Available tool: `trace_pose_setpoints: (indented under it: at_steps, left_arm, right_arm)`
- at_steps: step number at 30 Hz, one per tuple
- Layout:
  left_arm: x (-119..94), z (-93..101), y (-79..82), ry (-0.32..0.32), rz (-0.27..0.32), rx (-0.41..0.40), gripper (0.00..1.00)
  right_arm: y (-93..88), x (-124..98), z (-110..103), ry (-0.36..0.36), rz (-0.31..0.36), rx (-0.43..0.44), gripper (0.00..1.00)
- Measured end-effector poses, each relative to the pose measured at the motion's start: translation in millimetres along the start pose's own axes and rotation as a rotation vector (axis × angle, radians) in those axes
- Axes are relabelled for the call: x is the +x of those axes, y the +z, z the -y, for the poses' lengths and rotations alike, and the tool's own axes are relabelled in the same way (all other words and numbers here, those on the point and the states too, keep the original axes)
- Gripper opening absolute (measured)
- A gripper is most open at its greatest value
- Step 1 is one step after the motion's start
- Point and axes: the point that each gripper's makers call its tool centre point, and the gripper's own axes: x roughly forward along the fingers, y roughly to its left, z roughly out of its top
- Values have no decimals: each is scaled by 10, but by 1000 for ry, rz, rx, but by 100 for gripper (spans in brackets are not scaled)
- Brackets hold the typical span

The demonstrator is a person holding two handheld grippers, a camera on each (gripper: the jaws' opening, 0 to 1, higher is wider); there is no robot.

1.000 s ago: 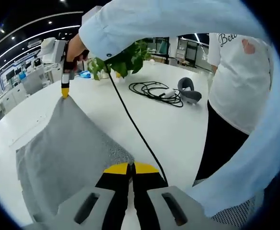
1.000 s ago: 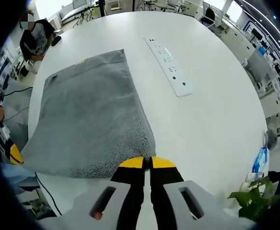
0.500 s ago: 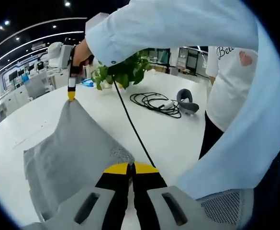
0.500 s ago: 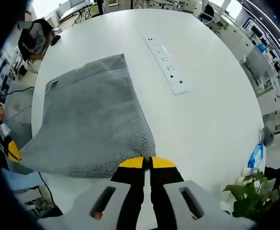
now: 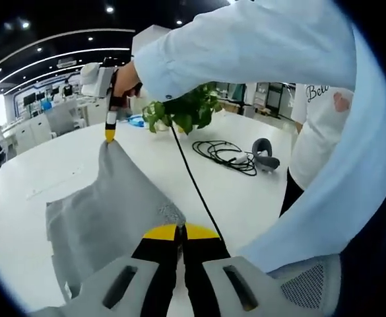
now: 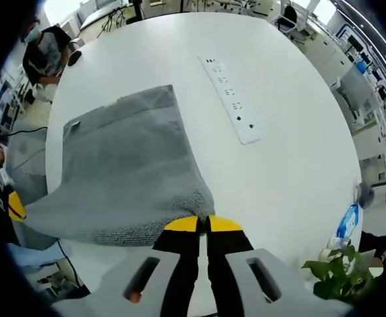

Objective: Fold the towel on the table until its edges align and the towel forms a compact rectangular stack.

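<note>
step: first fold, near edge lifted | left gripper point(image 5: 180, 231), right gripper point(image 6: 202, 223) both clamped on towel point(image 6: 123, 165) corners | next: carry edge across to far edge on counter point(image 6: 291, 139), align

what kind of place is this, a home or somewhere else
Probably an open-plan office or lab, not a home: a big round white table with a power strip on it, rows of desks behind under ceiling light strips, and a coiled cable.

"Bel…" on white shirt point(image 5: 318, 132)
</note>
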Motion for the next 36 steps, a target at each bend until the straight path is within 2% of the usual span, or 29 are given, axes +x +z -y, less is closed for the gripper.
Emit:
trace_pose_setpoints:
  at_steps: [6, 11, 15, 20, 36]
  left_arm:
    - [-175, -164, 28, 13, 45, -65, 3]
    - [-309, -312, 12, 34, 64, -82, 3]
    - [-383, -396, -12, 38, 85, -113, 3]
    - [-474, -515, -48, 53, 103, -129, 3]
    - [-700, -1005, -310, 84, 143, -229, 3]
  right_arm:
    - [179, -7, -8, 4, -9, -1, 1]
    - [320, -43, -114, 1, -25, 10, 1]
    - [475, -9, -97, 2, -38, 14, 1]
    - [669, 36, -187, 3, -50, 15, 1]
    - [1110, 310, -427, 16, -92, 104, 1]
